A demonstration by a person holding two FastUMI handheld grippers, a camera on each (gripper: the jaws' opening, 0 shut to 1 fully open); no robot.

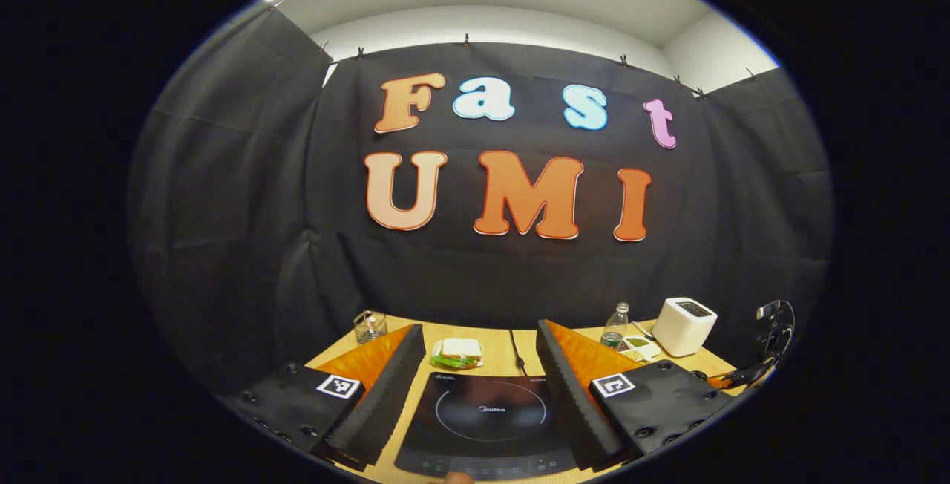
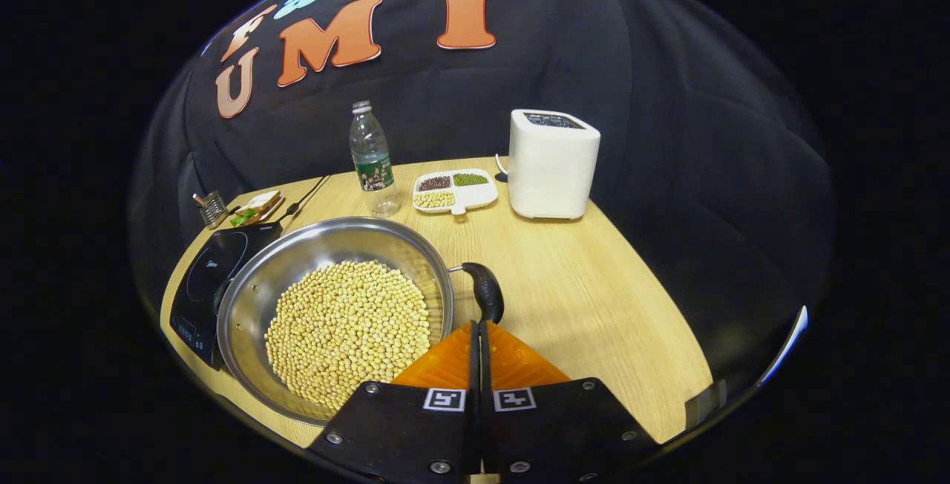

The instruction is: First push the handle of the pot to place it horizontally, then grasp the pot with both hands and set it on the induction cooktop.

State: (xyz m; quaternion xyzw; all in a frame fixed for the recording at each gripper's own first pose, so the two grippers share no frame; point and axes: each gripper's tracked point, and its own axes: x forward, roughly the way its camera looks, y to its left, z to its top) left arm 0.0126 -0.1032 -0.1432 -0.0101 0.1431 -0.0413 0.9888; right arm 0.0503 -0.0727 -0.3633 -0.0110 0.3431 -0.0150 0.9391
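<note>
Wooden tabletop (image 2: 594, 298) spreads under both tools. My right gripper (image 2: 479, 324) has its fingers pressed together, empty, tips just at the pot handle (image 2: 486, 295), which points back toward me; the pot (image 2: 334, 313) lies ahead-left. My left gripper (image 1: 479, 335) gapes wide over the induction cooktop (image 1: 482, 417).

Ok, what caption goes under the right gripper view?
Shut right gripper at the handle of a soybean-filled pot, beside the induction cooktop.
</note>
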